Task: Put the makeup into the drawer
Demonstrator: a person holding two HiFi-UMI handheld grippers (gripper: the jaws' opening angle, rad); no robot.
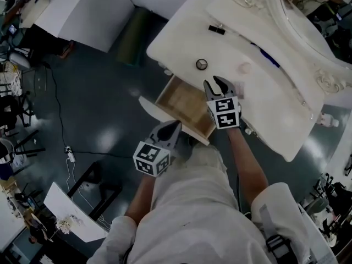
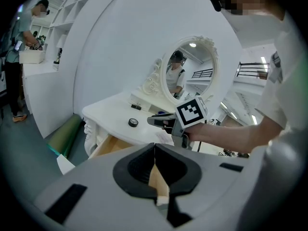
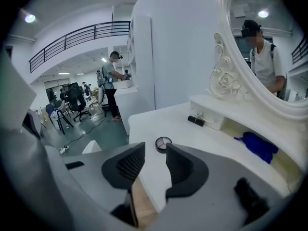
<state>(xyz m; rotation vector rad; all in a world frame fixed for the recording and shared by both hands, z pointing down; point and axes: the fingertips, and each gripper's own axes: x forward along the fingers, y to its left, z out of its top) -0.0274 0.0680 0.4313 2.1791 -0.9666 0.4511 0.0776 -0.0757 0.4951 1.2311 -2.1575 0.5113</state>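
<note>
Head view: pick step, judged as the approach to the first makeup item. The right gripper (image 1: 219, 86) hung over the front of the white dressing table (image 1: 181, 40), pointing toward the small round compact (image 1: 202, 64), which sat on the tabletop near the front edge, apart from the gripper. Its jaws stood parted with nothing between them; in the right gripper view the compact showed just beyond the gap. The left gripper (image 1: 170, 126) was lower, beside the pulled-out drawer (image 1: 184, 104), jaws pressed together on nothing.

The drawer was open and the part of its wood floor that showed was bare, so probably nothing had been stowed yet.

Next move, my guess: bring the parted jaws down around the compact, clamp across its rim, lift, then carry it back and down into the drawer. The compact was flat and low, so the jaws would likely need to come in close to the tabletop.

Materials: glossy white table with carved scroll trim, an oval mirror (image 1: 308, 15), pale raw-looking wood inside the drawer. The compact was a dark disc with a clear-looking lid. A short black tube (image 1: 216, 29) lay further back, and a blue item (image 3: 255, 146), maybe soft, lay on the shelf under the mirror. The jaw pads were dark, ribbed and looked rubbery.
</note>
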